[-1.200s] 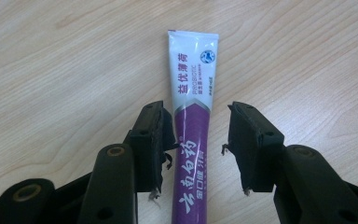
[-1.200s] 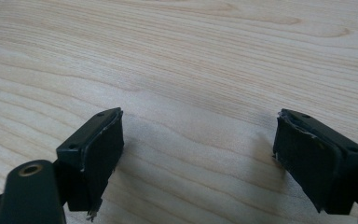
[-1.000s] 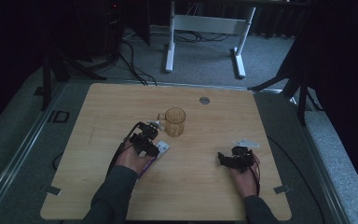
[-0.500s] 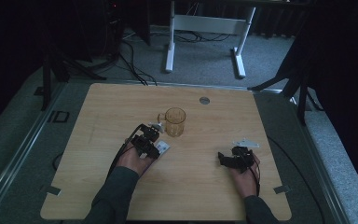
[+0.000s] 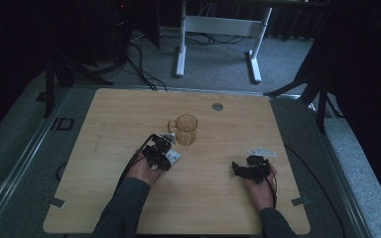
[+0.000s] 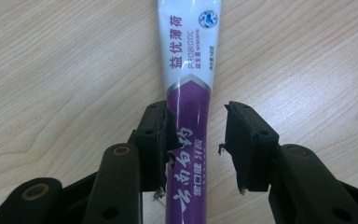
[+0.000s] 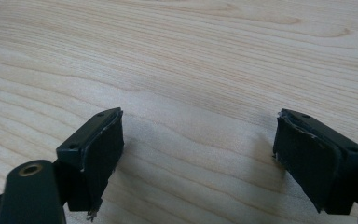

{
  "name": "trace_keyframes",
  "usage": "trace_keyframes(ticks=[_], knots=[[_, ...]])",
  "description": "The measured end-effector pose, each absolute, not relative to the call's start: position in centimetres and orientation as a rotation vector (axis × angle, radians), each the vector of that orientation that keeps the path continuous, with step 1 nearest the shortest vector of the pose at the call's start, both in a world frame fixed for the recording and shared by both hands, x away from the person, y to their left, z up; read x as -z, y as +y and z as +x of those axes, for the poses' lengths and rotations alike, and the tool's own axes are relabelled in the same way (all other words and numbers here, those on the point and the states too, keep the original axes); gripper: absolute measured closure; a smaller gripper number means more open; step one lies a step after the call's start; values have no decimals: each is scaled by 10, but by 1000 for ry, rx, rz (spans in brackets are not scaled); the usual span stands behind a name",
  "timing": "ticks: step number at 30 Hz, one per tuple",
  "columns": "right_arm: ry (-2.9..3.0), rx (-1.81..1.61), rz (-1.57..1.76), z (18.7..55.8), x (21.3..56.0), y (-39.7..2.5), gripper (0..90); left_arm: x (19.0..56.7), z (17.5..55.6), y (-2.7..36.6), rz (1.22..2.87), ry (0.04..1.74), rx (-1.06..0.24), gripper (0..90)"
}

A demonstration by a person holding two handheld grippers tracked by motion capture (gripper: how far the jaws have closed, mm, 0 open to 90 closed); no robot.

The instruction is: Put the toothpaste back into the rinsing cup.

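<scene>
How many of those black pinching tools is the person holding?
2. The left tool sits beside the glass mug, straddling a purple-and-white sachet; the right tool rests open over bare table.

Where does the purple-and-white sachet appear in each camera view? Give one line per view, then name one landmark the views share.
High view: the sachet lies on the table just ahead of the left gripper, close to the glass mug.
Left gripper view: the sachet runs up the centre between the open jaws, touching the left one.
Right gripper view: not in it.
Shared landmark: the light wood table.
</scene>
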State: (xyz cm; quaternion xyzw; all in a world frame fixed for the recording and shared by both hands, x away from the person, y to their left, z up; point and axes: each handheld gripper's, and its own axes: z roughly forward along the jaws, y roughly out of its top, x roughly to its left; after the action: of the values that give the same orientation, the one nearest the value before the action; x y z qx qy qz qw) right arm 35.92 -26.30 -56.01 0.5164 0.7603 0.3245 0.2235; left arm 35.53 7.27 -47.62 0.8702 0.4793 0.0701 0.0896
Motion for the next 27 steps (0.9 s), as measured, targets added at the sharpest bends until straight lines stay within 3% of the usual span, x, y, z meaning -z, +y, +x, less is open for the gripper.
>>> trace_keyframes(ticks=[19,27], knots=[[2100,-895,1425,359,560,-263,160,495,362,71,2626,1459,-173,651],[2101,-895,1424,359,560,-263,160,503,363,72,2638,1473,-159,636]])
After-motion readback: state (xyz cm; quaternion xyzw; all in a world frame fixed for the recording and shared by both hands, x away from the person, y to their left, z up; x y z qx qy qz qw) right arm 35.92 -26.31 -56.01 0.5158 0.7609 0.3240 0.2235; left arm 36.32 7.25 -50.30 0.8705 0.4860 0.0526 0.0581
